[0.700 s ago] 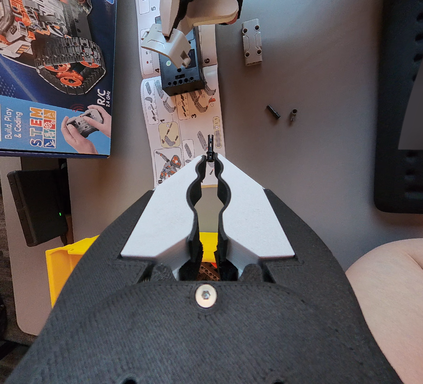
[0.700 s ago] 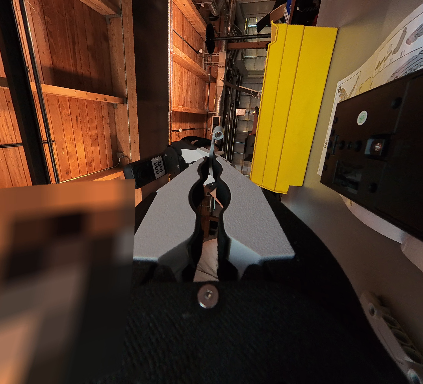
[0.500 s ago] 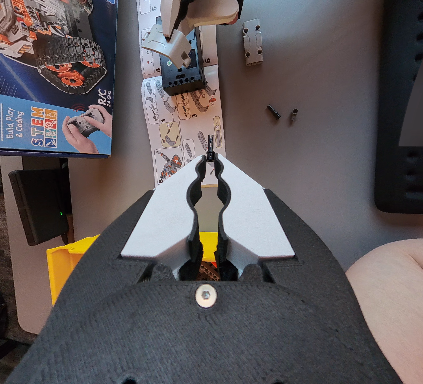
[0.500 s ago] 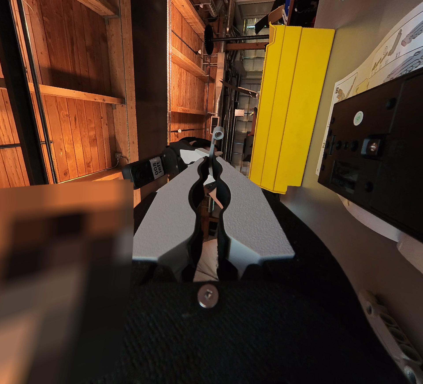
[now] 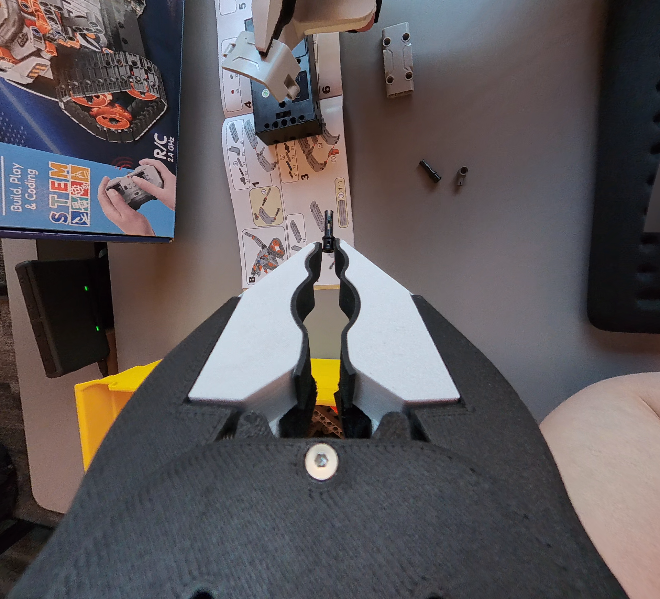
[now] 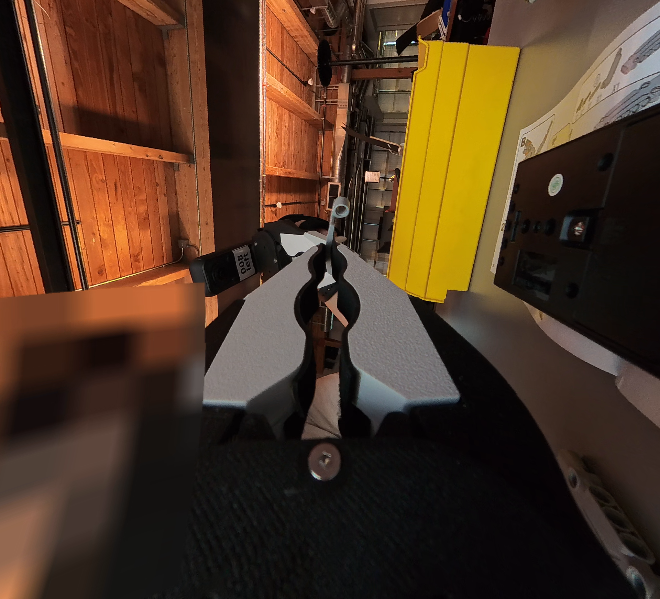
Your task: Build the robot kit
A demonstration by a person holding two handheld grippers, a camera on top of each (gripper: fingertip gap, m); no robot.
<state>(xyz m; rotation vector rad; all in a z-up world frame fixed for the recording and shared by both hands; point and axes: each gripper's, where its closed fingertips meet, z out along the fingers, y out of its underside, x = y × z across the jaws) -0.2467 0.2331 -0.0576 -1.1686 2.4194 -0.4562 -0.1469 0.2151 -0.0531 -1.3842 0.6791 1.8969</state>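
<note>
My left gripper [image 5: 328, 247] is shut on a small black pin [image 5: 328, 227] that sticks out past its tips, above the instruction sheet [image 5: 285, 167]. My right gripper [image 6: 330, 249] is shut on a light grey curved panel piece [image 6: 335, 224], seen edge-on; the same gripper [image 5: 266, 52] and grey panel [image 5: 262, 68] show in the left wrist view, held over a black box-shaped block [image 5: 285, 107] on the sheet. That black block [image 6: 585, 242] fills the right of the right wrist view.
A kit box [image 5: 82, 82] lies at the left. A grey plate piece [image 5: 397, 60], a black pin [image 5: 429, 171] and a grey connector [image 5: 461, 175] lie on the grey table. A yellow bin [image 6: 453, 167] and a black device [image 5: 60, 314] stand near the left edge. Across from one pair of fingers to the other is roughly 11 centimetres. Left tips and right tips are each some 35 centimetres from the black device [image 5: 60, 314].
The views have barely shifted; the black block sits slightly lower in the left wrist view. Both grippers keep their hold.
</note>
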